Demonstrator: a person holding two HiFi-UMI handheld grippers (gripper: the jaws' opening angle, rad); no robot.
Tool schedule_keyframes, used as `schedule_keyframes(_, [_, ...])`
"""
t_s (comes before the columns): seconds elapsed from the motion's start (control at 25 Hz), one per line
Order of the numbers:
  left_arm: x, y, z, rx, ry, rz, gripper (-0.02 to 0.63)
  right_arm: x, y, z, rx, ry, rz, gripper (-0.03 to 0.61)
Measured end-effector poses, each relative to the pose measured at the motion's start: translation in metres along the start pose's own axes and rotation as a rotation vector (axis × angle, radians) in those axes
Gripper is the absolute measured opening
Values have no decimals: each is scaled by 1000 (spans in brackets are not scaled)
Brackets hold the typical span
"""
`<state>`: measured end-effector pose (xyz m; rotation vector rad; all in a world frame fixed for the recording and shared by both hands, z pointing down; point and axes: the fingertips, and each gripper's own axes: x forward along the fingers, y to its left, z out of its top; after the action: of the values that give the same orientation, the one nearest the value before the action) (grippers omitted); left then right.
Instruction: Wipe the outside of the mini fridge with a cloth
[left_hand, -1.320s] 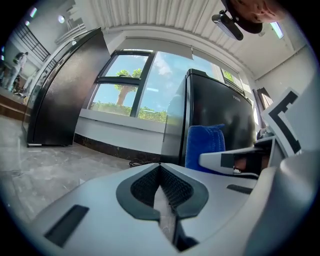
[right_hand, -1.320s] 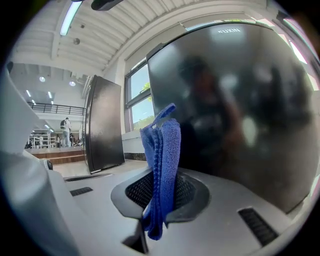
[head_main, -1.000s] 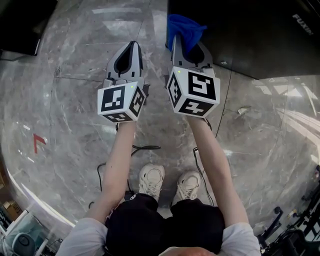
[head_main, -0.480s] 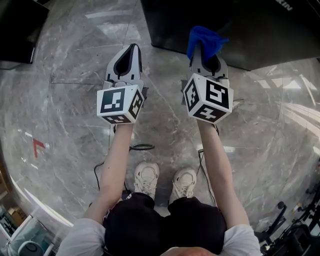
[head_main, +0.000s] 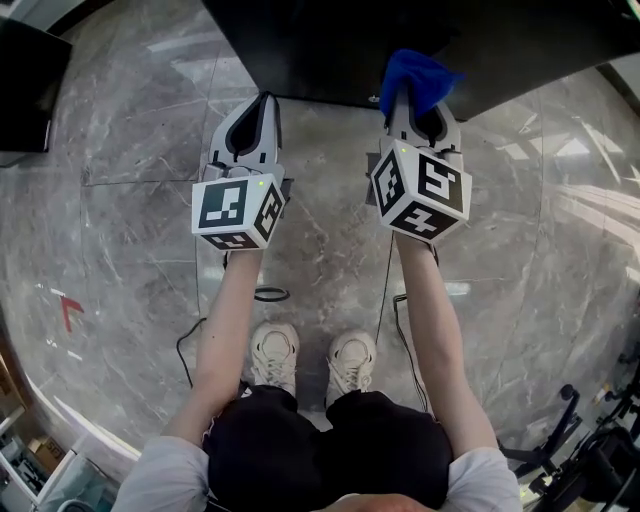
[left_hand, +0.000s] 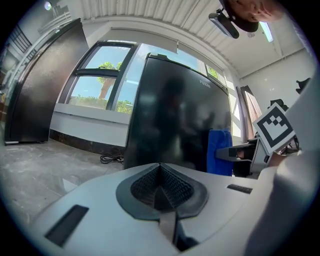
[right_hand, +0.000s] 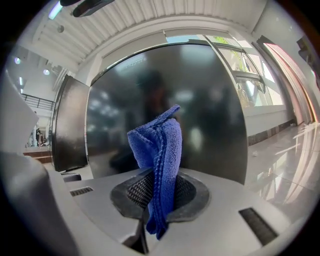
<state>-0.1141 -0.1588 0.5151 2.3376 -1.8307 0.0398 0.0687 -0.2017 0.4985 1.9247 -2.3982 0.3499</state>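
The black mini fridge (head_main: 330, 45) stands on the floor ahead of me; its glossy front fills the right gripper view (right_hand: 165, 105) and shows in the left gripper view (left_hand: 175, 120). My right gripper (head_main: 420, 100) is shut on a blue cloth (head_main: 418, 78), which sticks up from the jaws (right_hand: 159, 165) close to the fridge face. Whether the cloth touches the fridge I cannot tell. My left gripper (head_main: 262, 105) is shut with nothing in it, a little short of the fridge's left part. The cloth also shows at the right of the left gripper view (left_hand: 220, 152).
Grey marble floor (head_main: 130, 230) all around. A second dark cabinet (head_main: 25, 85) stands at the far left. Cables (head_main: 270, 295) trail on the floor by my shoes. Window wall and a coiled cord (left_hand: 111, 159) lie behind the fridge.
I have stepped toward the fridge and to its front; both grippers came nearer to it, the right one with the cloth now at its face.
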Motion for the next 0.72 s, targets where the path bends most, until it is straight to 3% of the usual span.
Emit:
schedule_keyframes(0.4, [19, -50, -13, 31, 26, -82, 5, -25, -131, 9, 92, -20, -271, 72])
schedule_keyframes(0.72, [20, -54, -23, 19, 54, -73, 5, -30, -179, 16, 63, -28, -358, 72])
